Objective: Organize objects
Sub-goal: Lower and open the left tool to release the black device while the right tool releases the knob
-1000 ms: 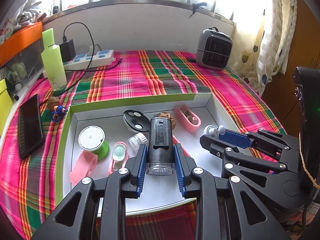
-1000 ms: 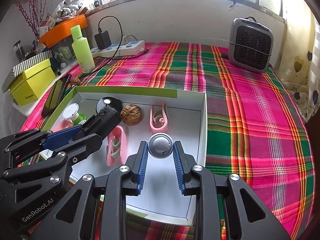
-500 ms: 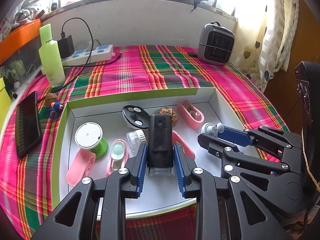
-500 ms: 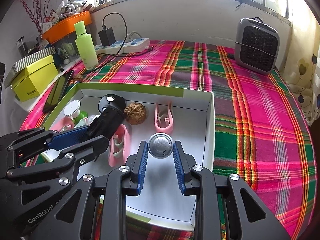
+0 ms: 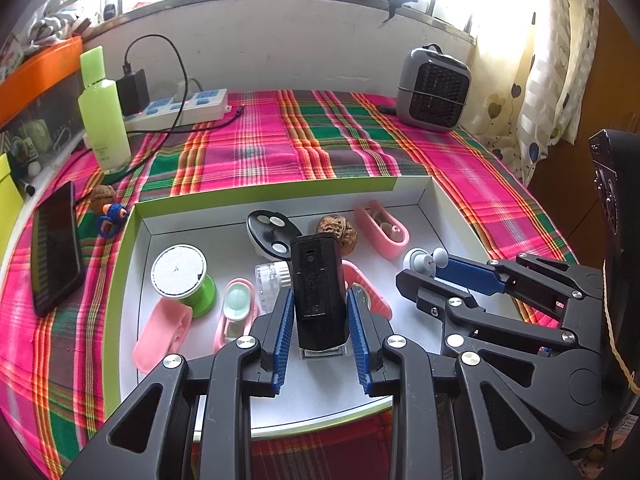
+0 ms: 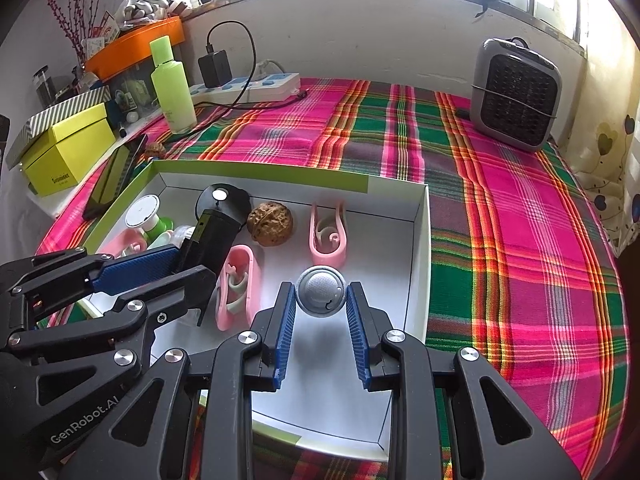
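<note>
A white box with a green rim (image 5: pixel 260 196) (image 6: pixel 420 240) lies on the plaid cloth. My left gripper (image 5: pixel 319 295) (image 6: pixel 192 265) is shut on a black rectangular device (image 5: pixel 318 292) (image 6: pixel 214 236), held over the box's middle. My right gripper (image 6: pixel 320 292) (image 5: pixel 420 276) is shut on a small grey round object (image 6: pixel 321 290) (image 5: pixel 424 258), just above the box floor near its right wall. In the box lie a walnut (image 5: pixel 337 232) (image 6: pixel 270 223), several pink cases (image 5: pixel 382 228) (image 6: pixel 328 236), a green spool with a white top (image 5: pixel 180 270), a black disc (image 5: pixel 266 228) and a small clear bottle (image 5: pixel 270 276).
Behind the box the cloth stretches to a grey heater (image 5: pixel 434 88) (image 6: pixel 516 96) at the back right. A green bottle (image 5: pixel 104 112), a power strip with a charger (image 5: pixel 180 106), a dark phone (image 5: pixel 56 248) and a second walnut (image 5: pixel 102 196) stand at the left.
</note>
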Tool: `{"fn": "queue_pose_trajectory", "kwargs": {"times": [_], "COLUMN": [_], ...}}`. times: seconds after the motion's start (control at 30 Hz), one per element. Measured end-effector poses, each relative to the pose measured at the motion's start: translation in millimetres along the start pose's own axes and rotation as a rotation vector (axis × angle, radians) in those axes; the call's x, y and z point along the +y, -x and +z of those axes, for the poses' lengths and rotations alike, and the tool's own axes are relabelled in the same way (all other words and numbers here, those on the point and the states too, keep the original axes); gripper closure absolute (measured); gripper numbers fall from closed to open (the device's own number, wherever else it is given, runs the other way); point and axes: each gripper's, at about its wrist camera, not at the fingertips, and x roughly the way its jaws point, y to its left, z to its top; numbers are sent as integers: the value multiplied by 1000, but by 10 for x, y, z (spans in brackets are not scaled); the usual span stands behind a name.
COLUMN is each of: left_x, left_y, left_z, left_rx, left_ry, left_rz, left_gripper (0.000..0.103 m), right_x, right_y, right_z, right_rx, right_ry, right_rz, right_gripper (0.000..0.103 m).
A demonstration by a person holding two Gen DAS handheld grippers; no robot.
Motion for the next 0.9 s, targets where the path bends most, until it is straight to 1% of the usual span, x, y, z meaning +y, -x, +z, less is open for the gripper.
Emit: {"fn": "queue_pose_trajectory", "kwargs": {"times": [0.33, 0.47, 0.6, 0.9], "left_x": [-4, 3, 13, 20], "left_y": [20, 39, 74, 100], "left_z": [2, -2, -6, -11], "left_rx": [-3, -7, -13, -15], "left_ry": [-1, -1, 2, 3], "left_rz": [1, 4, 2, 4], "left_gripper": [77, 77, 76, 73], "right_x": [2, 7, -4, -1], "right_y": [4, 22, 49, 82], "right_z": [-6, -4, -6, -17], "right_rx": [0, -4, -10, -12], "right_ry": [-8, -7, -14, -21], "right_rz": [-2, -8, -9, -19], "right_gripper": [75, 72, 67, 64]}}
